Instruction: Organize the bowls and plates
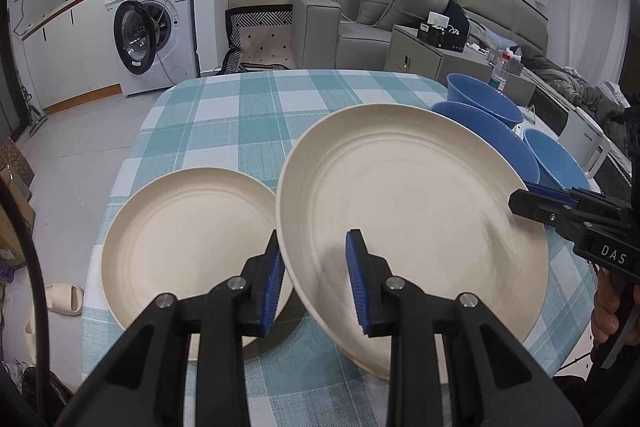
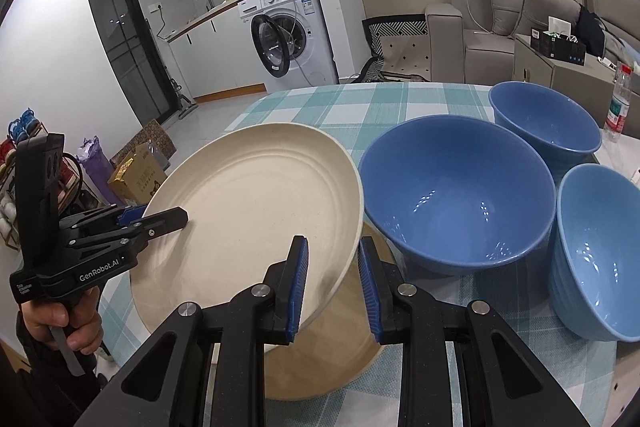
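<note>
A large cream plate (image 1: pixel 412 211) hangs tilted above the checked tablecloth (image 1: pixel 240 115), held by both grippers at opposite rims. My left gripper (image 1: pixel 316 285) is shut on its near-left rim, and it shows from the side in the right wrist view as the left gripper (image 2: pixel 160 217). My right gripper (image 2: pixel 334 287) is shut on the plate (image 2: pixel 256 195) at its right rim, and the right gripper (image 1: pixel 520 201) reaches in from the right in the left wrist view. A smaller cream plate (image 1: pixel 180 247) lies flat to the left. A beige plate (image 2: pixel 332 359) lies under the held one.
Three blue bowls stand right of the plates: a big one (image 2: pixel 460 199), a far one (image 2: pixel 548 123) and a lighter near one (image 2: pixel 596 247). A water bottle (image 2: pixel 618 103) stands at the table's far right. Beyond the table are a washing machine (image 1: pixel 156 27) and a grey sofa (image 1: pixel 360 19).
</note>
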